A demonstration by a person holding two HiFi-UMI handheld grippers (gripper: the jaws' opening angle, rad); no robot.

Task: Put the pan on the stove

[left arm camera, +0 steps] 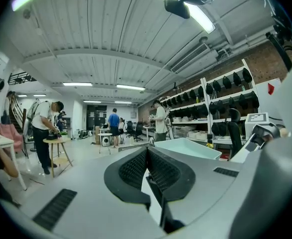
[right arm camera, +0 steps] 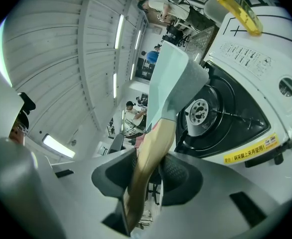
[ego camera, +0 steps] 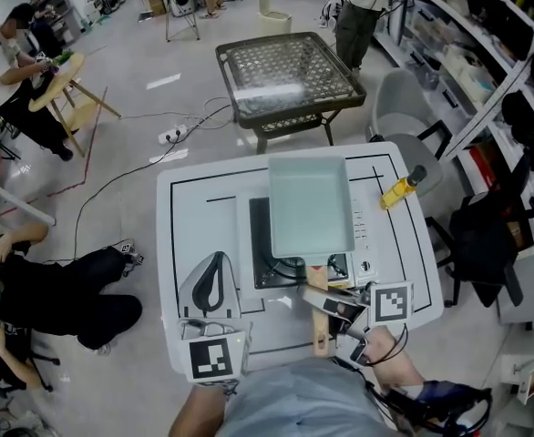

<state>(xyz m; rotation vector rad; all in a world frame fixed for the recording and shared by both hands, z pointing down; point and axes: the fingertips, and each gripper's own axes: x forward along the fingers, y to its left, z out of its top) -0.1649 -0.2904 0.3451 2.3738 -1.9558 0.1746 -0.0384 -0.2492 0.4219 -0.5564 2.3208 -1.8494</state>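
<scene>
The head view takes in the whole layout: a white surface [ego camera: 203, 208] with the stove [ego camera: 260, 244] at its middle, and the square pale-green pan [ego camera: 308, 203] over the stove, covering most of it and reaching past its far edge. The pan's wooden handle [ego camera: 320, 321] points back toward the person, and the right gripper [ego camera: 326, 303] has hold of it. A yellow object [ego camera: 399, 189] lies on the surface to the right of the stove, apart from the pan. Only the right gripper view looks under the pan [right arm camera: 168, 78]: its grey underside stands clear of the round burner [right arm camera: 201, 111], with the black bowl of the stove [right arm camera: 225, 128] open to sight below it, so the pan is held above the stove and not seated on it. That view also shows the right gripper [right arm camera: 148, 166] clamped on the handle [right arm camera: 156, 143], a pad against each side. In the head view the left gripper [ego camera: 215, 260] sits at the near left of the surface, beside the stove and away from the pan. The left gripper view shows what the head view cannot: the left gripper [left arm camera: 147, 151] is closed, its pads meeting with nothing between them, and the pan [left arm camera: 188, 148] lies ahead to the right.
</scene>
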